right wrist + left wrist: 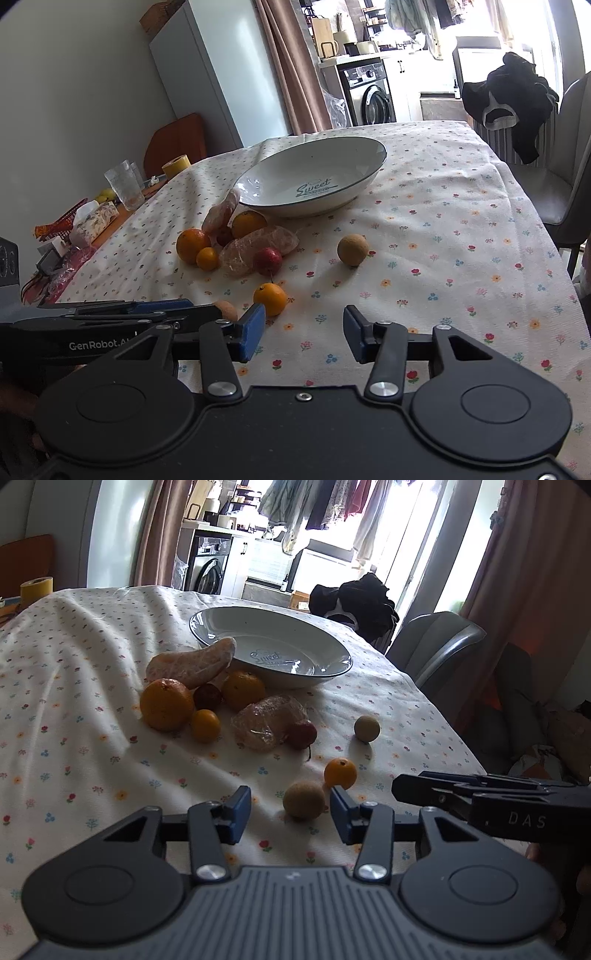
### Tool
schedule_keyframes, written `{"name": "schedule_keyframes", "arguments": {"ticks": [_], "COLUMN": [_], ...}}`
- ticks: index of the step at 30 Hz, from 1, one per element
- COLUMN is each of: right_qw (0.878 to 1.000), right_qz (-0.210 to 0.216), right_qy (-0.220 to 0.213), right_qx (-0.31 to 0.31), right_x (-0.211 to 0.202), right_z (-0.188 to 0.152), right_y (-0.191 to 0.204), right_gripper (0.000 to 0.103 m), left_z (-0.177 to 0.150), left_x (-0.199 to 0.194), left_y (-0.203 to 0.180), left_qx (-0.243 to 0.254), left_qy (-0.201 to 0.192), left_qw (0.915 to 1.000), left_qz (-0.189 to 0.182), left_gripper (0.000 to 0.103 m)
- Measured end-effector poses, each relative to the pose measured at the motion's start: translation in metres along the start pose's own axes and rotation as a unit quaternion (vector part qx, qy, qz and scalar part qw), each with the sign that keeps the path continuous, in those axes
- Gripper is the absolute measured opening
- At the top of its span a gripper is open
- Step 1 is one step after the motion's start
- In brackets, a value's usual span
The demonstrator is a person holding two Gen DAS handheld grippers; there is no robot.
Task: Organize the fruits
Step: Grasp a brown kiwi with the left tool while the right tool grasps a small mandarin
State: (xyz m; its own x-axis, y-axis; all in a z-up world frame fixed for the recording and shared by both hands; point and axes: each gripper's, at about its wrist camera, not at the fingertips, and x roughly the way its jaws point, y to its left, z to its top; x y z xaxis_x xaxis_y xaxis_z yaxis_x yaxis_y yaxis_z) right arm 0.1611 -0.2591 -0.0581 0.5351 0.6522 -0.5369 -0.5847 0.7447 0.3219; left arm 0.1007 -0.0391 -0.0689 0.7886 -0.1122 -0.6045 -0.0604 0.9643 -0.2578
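Observation:
A white bowl lettered "Sweet" stands on the flowered tablecloth, holding nothing. In front of it lie oranges, two plastic-wrapped peeled fruit pieces, red fruits, a small orange and two tan round fruits. My left gripper is open just above the cloth, the nearer tan fruit just ahead between its fingertips. My right gripper is open over bare cloth, to the right of the left one.
The table edge falls off at the right, with a grey chair and dark clothing beyond. Glasses, a yellow tape roll and clutter sit at the left end.

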Motion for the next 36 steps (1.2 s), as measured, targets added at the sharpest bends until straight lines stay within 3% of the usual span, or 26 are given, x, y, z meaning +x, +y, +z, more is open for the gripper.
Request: {"name": "schedule_keyframes", "arguments": {"ticks": [4,6,18,28,29,32,36], "right_qw": [1.0,1.0,1.0,0.999,0.999,0.998,0.999], "right_qz": [0.006,0.01,0.023,-0.005,-0.004,0.004,0.009], "right_qy": [0.002,0.002,0.006,0.018,0.018,0.028,0.022], "right_qx": [0.007,0.008,-0.009,-0.046,-0.046,-0.05,-0.047], "right_x": [0.004,0.007,0.023,0.04,0.041,0.049,0.048], "right_z": [0.002,0.004,0.012,0.013,0.012,0.011,0.012], "right_y": [-0.002,-0.002,0.015,0.035,0.037,0.041,0.044], "right_gripper": [0.047,0.047,0.048,0.048,0.047,0.023,0.023], "left_z": [0.004,0.005,0.009,0.011,0.011,0.011,0.011], "left_x": [0.012,0.016,-0.002,-0.018,-0.019,-0.024,-0.03], "left_y": [-0.005,-0.007,0.0,0.018,0.02,0.027,0.033], "left_qx": [0.007,0.004,-0.009,-0.025,-0.028,-0.036,-0.041], "left_qy": [0.004,0.012,-0.014,-0.035,-0.036,-0.04,-0.048], "left_qw": [1.0,0.9998,0.9998,0.9987,0.9985,0.9979,0.9973], "left_qz": [-0.001,-0.012,0.013,0.029,0.031,0.035,0.037], "left_gripper": [0.033,0.023,0.023,0.023,0.023,0.023,0.023]}}
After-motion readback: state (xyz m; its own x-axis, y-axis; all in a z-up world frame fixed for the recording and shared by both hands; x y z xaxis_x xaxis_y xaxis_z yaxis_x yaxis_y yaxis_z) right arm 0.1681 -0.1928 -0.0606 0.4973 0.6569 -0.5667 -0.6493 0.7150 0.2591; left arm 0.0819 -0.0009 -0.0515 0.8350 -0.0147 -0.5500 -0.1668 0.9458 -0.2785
